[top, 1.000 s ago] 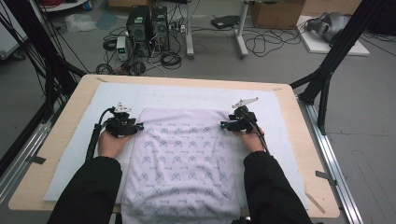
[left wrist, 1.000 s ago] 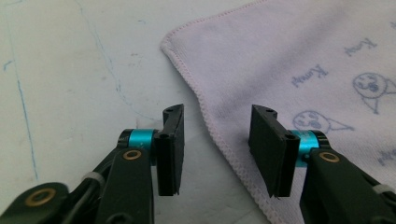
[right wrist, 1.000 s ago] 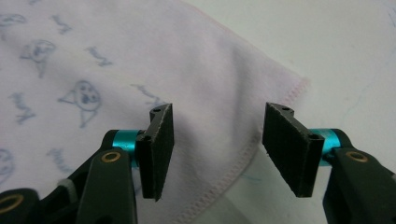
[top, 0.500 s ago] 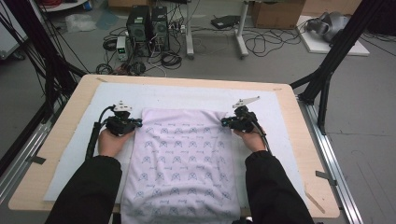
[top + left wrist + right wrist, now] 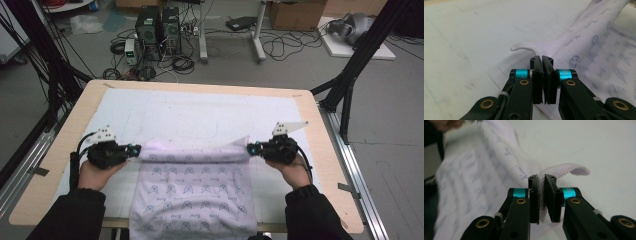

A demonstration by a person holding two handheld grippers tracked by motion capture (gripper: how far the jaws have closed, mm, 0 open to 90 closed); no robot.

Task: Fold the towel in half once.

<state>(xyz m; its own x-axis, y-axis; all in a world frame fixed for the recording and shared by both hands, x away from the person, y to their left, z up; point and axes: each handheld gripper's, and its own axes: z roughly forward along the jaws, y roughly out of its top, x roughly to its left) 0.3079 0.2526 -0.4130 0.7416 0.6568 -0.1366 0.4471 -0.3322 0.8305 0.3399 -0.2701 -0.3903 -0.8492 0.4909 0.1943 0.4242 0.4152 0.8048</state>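
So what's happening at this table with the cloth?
A person is folding a pale patterned cloth on a white mat using a hand-held gripper in each hand. The left hand-held gripper and the right hand-held gripper have just been closing, and each now pinches a far corner of the cloth. That edge is lifted off the mat and stretched between them, while the near part lies flat and hangs over the table's near edge.

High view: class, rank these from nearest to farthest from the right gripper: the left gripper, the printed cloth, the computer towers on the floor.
1. Printed cloth, held in its jaws.
2. Left gripper, across the cloth.
3. Computer towers, beyond the table's far edge.
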